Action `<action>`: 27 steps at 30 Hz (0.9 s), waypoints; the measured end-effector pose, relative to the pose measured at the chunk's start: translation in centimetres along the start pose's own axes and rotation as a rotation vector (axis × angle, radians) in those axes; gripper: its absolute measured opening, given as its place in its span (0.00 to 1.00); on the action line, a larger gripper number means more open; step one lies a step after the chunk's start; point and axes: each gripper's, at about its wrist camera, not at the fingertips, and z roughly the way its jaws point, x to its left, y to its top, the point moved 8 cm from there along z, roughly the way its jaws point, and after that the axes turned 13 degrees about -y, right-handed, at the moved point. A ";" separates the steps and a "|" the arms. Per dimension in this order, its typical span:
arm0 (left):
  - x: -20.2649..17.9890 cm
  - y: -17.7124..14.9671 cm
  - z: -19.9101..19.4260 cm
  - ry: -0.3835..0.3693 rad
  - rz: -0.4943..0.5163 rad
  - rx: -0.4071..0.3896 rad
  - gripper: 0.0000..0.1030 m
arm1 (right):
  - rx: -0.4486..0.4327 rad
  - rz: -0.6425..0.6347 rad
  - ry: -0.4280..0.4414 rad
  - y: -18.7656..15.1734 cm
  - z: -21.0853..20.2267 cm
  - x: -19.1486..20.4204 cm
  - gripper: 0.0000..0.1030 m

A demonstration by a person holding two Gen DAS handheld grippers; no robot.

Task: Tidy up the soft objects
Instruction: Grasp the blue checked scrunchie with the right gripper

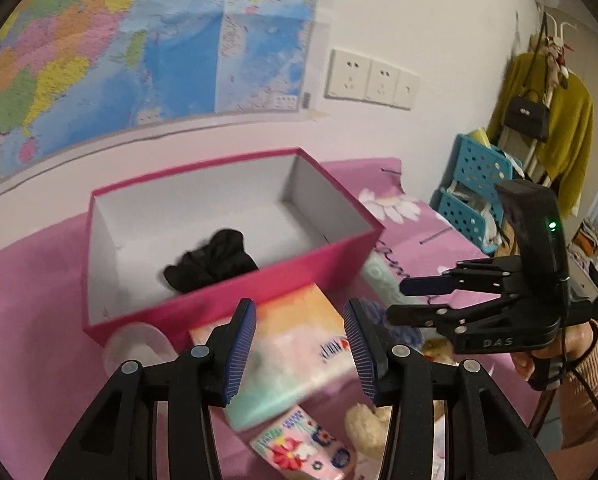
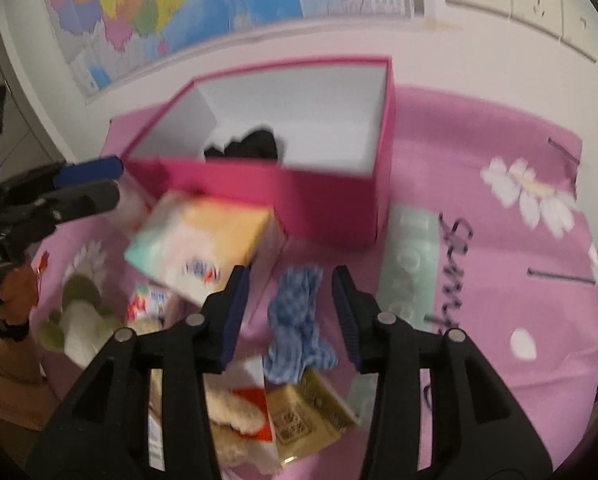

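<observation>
An open pink box (image 1: 235, 292) (image 2: 331, 200) stands on the pink cloth with a black soft item (image 1: 211, 264) (image 2: 251, 146) inside. In front of it lie a pastel tissue pack (image 1: 299, 356) (image 2: 199, 240), a blue knitted piece (image 2: 299, 320), a small floral tissue pack (image 1: 303, 444) and beige plush items (image 1: 367, 420) (image 2: 79, 320). My left gripper (image 1: 305, 354) is open, above the tissue pack. My right gripper (image 2: 291, 314) is open, above the blue knitted piece; it also shows in the left wrist view (image 1: 419, 300).
A white roll (image 1: 139, 344) lies by the box's front left corner. A mint pack (image 2: 411, 264) lies right of the box. A gold packet (image 2: 307, 412) lies near me. Blue perforated baskets (image 1: 475, 184) stand at the right. A map covers the wall (image 1: 99, 60).
</observation>
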 end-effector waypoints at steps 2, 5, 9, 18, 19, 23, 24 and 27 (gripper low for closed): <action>-0.5 -0.5 0.3 -0.011 0.006 0.015 0.45 | 0.013 -0.002 0.006 -0.6 0.4 0.1 0.44; -1.1 -1.0 0.9 -0.021 0.010 0.032 0.45 | 0.021 0.001 0.007 -1.2 0.8 0.0 0.44; -1.7 -1.6 1.4 -0.045 0.008 0.052 0.45 | 0.034 0.000 0.004 -1.9 1.3 -0.2 0.37; -3.1 -1.7 2.0 -0.098 0.033 0.076 0.45 | -0.087 0.046 0.031 -0.5 -1.7 -0.8 0.08; -3.3 -1.7 2.2 -0.103 0.039 0.081 0.45 | -0.110 0.047 0.038 0.0 -2.4 -0.8 0.08; -4.1 -1.6 2.7 -0.141 0.054 0.099 0.45 | -0.172 0.045 0.060 1.6 -4.4 -0.1 0.08; -4.2 -1.6 2.9 -0.151 0.056 0.104 0.45 | -0.191 0.048 0.076 2.1 -5.1 0.2 0.08; -4.6 -1.3 3.3 -0.187 0.051 0.114 0.45 | -0.223 0.041 0.103 3.4 -5.9 0.8 0.08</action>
